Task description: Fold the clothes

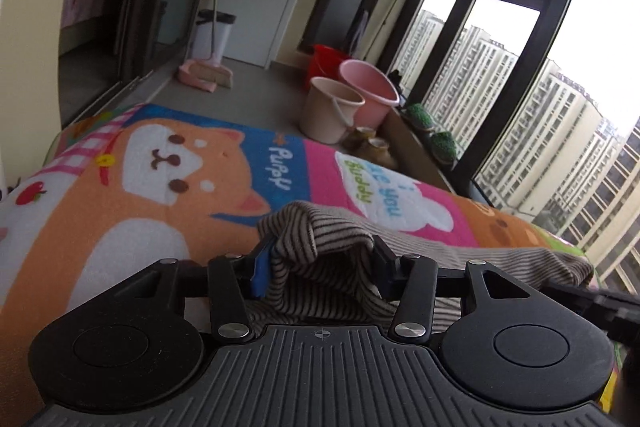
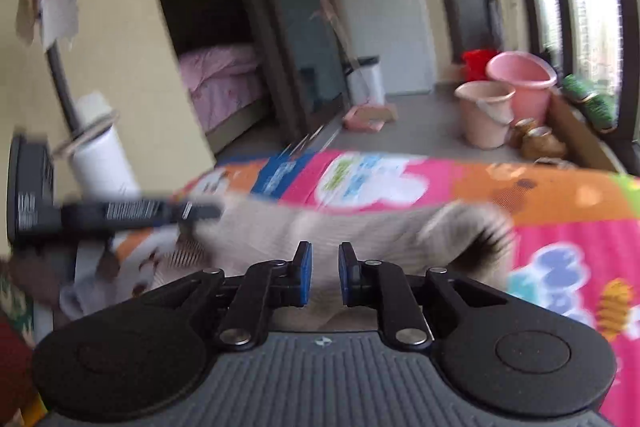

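Your left gripper [image 1: 320, 259] is sitting with a bunched fold of the striped garment [image 1: 344, 227] between its jaws; the cloth is filling the gap and both pads are pressing into it, so you are grasping it. The garment is lying on the cartoon blanket [image 1: 120, 195], draping toward the window side. Your right gripper [image 2: 325, 273] is showing a narrow gap with nothing visibly clamped, so it is released, hovering over the blurred garment. Pale bucket [image 1: 328, 111] and pink bucket [image 1: 372, 87] are standing beyond the blanket
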